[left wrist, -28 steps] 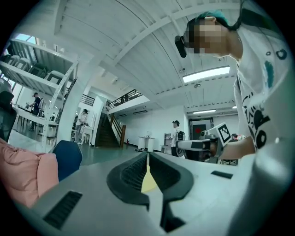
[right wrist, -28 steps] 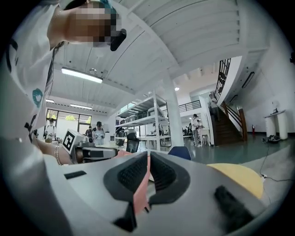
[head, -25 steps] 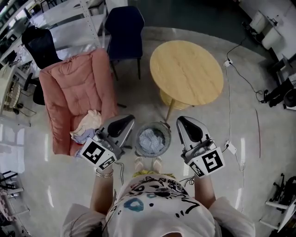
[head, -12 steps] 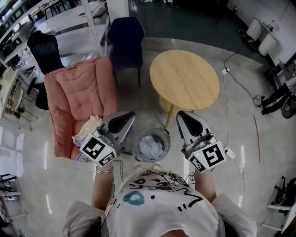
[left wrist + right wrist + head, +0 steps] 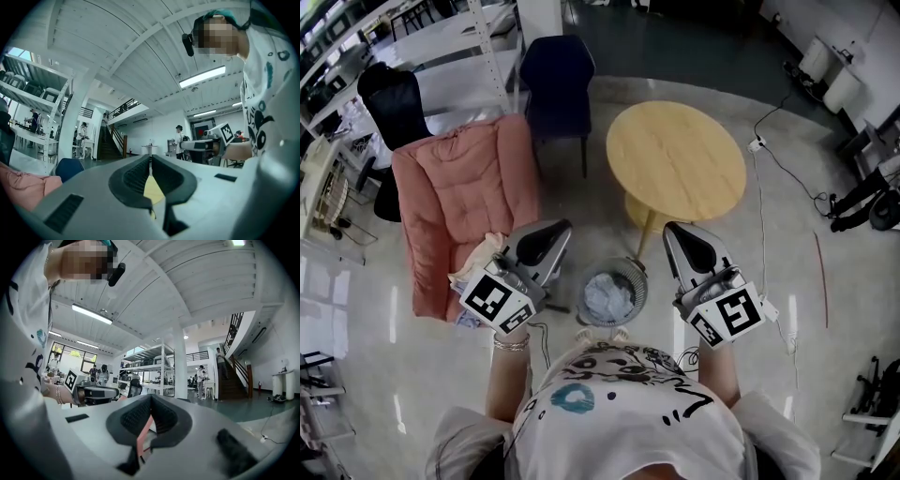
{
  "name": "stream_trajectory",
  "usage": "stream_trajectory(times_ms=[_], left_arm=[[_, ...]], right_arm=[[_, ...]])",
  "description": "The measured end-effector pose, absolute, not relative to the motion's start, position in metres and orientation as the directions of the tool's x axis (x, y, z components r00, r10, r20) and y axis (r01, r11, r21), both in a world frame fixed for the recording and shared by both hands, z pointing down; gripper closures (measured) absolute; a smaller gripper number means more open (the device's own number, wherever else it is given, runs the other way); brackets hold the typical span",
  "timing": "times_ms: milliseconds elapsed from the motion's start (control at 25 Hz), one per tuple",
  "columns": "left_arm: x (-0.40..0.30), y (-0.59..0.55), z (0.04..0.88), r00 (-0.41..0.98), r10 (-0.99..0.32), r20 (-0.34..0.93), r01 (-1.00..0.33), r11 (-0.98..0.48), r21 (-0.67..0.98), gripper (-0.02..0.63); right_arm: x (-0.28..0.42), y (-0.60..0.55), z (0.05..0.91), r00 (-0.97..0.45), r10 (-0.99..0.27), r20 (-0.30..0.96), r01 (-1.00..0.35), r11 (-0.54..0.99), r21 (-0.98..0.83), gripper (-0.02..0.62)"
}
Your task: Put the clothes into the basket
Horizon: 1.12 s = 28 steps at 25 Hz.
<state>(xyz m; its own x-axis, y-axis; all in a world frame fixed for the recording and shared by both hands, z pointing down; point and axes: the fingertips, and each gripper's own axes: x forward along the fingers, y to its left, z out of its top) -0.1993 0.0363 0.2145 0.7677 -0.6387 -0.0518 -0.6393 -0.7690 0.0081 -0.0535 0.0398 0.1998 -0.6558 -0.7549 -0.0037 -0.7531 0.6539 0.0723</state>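
The round wire basket [image 5: 637, 273] stands on the floor just in front of the person's feet, with pale clothes [image 5: 605, 293] in it. More clothes [image 5: 478, 255] lie bunched on the seat of the pink armchair [image 5: 459, 183] to the left. My left gripper [image 5: 551, 233] hangs left of the basket, beside the armchair's front. The right gripper [image 5: 677, 235] is held to the right of the basket. Both point level and away from the person. In the left gripper view the jaws [image 5: 150, 158] are shut with nothing in them, and the right gripper [image 5: 151, 399] is likewise shut and empty.
A round wooden table [image 5: 675, 155] stands right behind the basket. A dark blue chair [image 5: 555, 75] and a black chair [image 5: 389, 94] sit behind the armchair. A cable [image 5: 766, 187] runs along the floor at right. Metal shelving is at far left.
Both grippers have risen a little, side by side, and stay shut and empty. The basket and the clothes have not moved.
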Motion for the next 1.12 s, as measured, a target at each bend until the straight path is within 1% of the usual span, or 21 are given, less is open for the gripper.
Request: stream_trajectory(times_ms=[360,1120], left_arm=[[-0.201,0.038,0.219,0.774,-0.63,-0.059,-0.628,-0.777,0.047,0.58],[-0.186,0.032,0.228,0.779,-0.626,-0.025,-0.625,-0.78,0.031,0.58]], right_arm=[[-0.062,0.043,0.204,-0.662,-0.749,0.033,-0.741,0.661,0.122,0.569],[-0.048,0.039,0.216,-0.657,-0.752,0.047,-0.747,0.658,0.094,0.569]])
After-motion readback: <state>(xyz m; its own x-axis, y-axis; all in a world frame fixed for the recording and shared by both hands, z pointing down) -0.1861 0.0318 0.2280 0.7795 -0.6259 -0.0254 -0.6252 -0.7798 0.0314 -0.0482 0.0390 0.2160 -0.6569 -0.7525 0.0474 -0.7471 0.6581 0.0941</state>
